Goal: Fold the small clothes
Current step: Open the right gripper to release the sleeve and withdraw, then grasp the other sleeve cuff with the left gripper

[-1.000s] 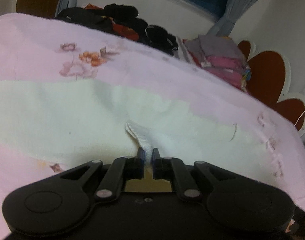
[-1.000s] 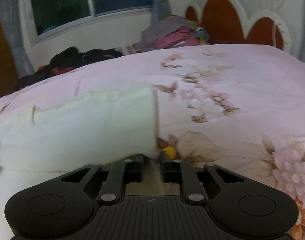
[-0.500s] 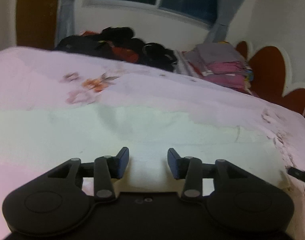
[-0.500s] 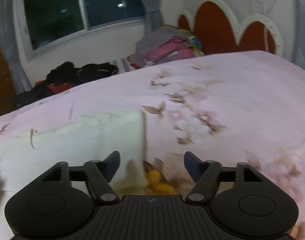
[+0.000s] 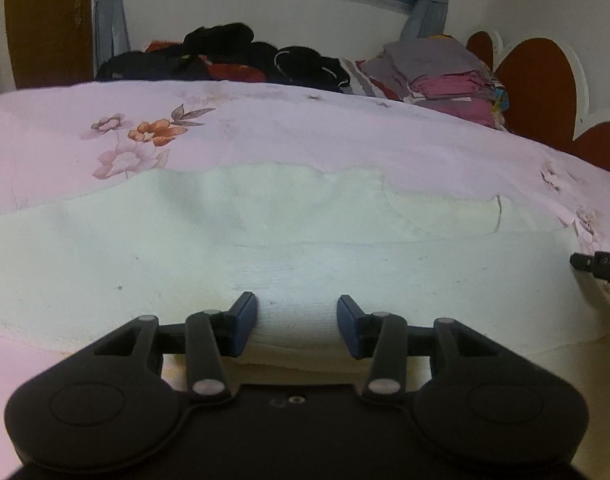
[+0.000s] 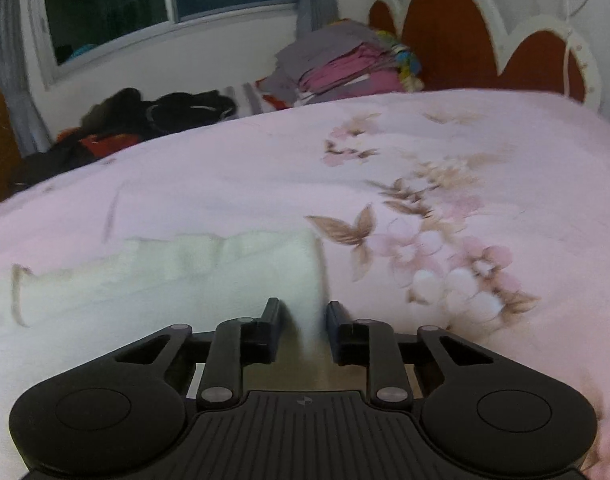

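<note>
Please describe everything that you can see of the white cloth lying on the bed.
The white cloth is a pale cream piece, seemingly soft fabric, spread flat and wide across the pink flowered bedsheet. Its far edge is uneven, and one layer seems folded over another. A loose thread sticks up near its right end. The left gripper stands open over the near edge, not pinching it. The right gripper is closing around the cloth's right end, which lies between its jaws.

Floral pink bedsheet [image 5: 265, 128]; dark clothes heap [image 5: 225, 56]; folded stack [image 5: 445, 72]; headboard [image 6: 457, 28].
</note>
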The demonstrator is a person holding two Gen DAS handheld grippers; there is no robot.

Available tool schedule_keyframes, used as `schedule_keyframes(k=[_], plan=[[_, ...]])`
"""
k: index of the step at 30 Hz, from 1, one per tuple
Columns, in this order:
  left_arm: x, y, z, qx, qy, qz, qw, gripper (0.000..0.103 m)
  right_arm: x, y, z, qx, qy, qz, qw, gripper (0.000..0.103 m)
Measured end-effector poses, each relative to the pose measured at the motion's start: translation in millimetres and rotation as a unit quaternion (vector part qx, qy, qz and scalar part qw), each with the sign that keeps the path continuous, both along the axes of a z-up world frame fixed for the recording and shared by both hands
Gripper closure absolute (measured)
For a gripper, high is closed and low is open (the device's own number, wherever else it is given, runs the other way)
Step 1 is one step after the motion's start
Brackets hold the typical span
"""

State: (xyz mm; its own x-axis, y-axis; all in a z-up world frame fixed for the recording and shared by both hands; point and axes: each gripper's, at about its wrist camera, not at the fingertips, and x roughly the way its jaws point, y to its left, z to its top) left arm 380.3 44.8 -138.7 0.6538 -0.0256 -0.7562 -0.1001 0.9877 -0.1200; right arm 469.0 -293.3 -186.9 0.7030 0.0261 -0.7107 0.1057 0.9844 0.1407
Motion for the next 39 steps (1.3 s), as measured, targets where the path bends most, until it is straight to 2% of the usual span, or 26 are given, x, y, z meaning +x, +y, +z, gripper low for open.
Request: schedule_keyframes(k=[2,4,6,12,17,21,26,31,37,38,39], plan=[[-3.0,5.9,6.1,-0.019,0.002,0.011,0.9998,0.058,-2.7,0.5,4.2,-0.004,0.003,-0.004,1.000,0.079],[-8.4,13.1,12.2,-0.026,0.000,0.025,0.9994,0.052,-14.0,5.7,13.4,-0.002,-0.010,0.004,1.000,0.079],[-17.7,24.3,17.6,-0.031,-0.003,0.037,0.9988,0.040,-25.1,16.9,21.9,0.005,-0.019,0.026,0.999,0.078],[-50.8,75.6,28.7,-0.032,0.000,0.094,0.9951,0.039,-57.3,71.9,38.1,0.029,-0.035,0.109,0.993,0.078],[-84.8,131.8,34.1,-0.024,0.000,0.161,0.9867,0.038,-66.2,121.8,41.0,0.052,-0.028,0.162,0.985,0.078],[-111.3,181.2,33.2,-0.044,-0.002,0.232,0.9718,0.038,-69.7,164.1,43.5,0.062,-0.026,0.204,0.977,0.078],[-138.0,242.8,27.3,-0.087,-0.017,0.324,0.9421,0.044,-74.1,212.1,46.7,0.061,-0.031,0.250,0.966,0.078],[-142.5,290.2,12.1,-0.132,-0.027,0.377,0.9163,0.046,-79.5,249.5,40.5,0.052,-0.028,0.284,0.957,0.078],[-125.6,318.4,3.7,-0.157,-0.061,0.387,0.9065,0.046,-77.0,268.2,29.2,0.041,-0.018,0.284,0.958,0.078],[-122.0,322.3,2.4,-0.157,-0.065,0.389,0.9054,0.052,-75.9,268.9,28.8,0.041,-0.017,0.282,0.958,0.078],[-118.9,325.1,1.6,-0.152,-0.067,0.392,0.9046,0.063,-74.6,270.4,27.8,0.040,-0.017,0.279,0.959,0.078]])
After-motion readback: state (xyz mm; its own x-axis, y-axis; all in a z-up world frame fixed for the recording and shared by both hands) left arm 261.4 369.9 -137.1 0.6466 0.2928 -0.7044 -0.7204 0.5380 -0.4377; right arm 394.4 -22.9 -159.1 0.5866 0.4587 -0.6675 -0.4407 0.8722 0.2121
